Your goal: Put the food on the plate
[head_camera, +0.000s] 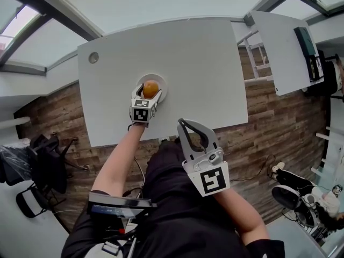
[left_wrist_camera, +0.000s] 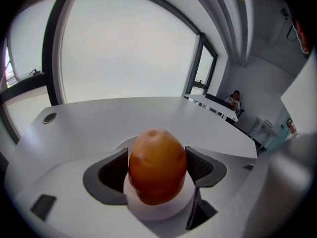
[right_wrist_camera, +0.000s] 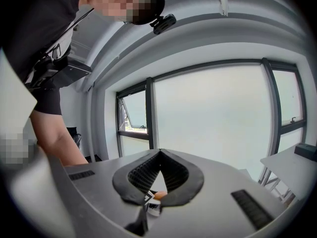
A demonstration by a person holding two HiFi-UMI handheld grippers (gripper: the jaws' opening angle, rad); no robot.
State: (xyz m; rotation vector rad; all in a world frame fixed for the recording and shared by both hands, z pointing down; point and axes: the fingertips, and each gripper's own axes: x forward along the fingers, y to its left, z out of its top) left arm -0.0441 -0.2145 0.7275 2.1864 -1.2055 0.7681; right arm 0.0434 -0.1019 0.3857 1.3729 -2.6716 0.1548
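Counter (head_camera: 204,74) fills the head view, a broad white top over a wood-plank floor. The left gripper (head_camera: 149,97) reaches out over the counter's near edge. A round orange fruit (head_camera: 151,87) sits straight ahead of it between its jaws, on a small white plate (head_camera: 160,85). A grey grommet (head_camera: 93,57) lies beyond this gripper and to its left, well apart from the plate. The right gripper (head_camera: 183,123) is held back off the counter, above the person's lap, with its jaws drawn into a closed loop and nothing in them.

From the left gripper view, the fruit (left_wrist_camera: 157,165) stands dead centre. The dark ribbed pads (left_wrist_camera: 113,175) press against it on both sides, so this gripper is clenched on the fruit. The fruit's underside rests on the plate (left_wrist_camera: 163,212), whose rim shows just below it. The counter (left_wrist_camera: 124,118) stretches away ahead of the jaws, with the grommet (left_wrist_camera: 49,117) far off to the left.

In the right gripper view, the right gripper (right_wrist_camera: 158,152) is clenched with its tips meeting and holds nothing. Through the low gap behind the tips shows a sliver of the fruit (right_wrist_camera: 159,195), far beyond. A bare forearm (right_wrist_camera: 59,143) crosses at this gripper's left, and tall windows (right_wrist_camera: 213,118) stand ahead.
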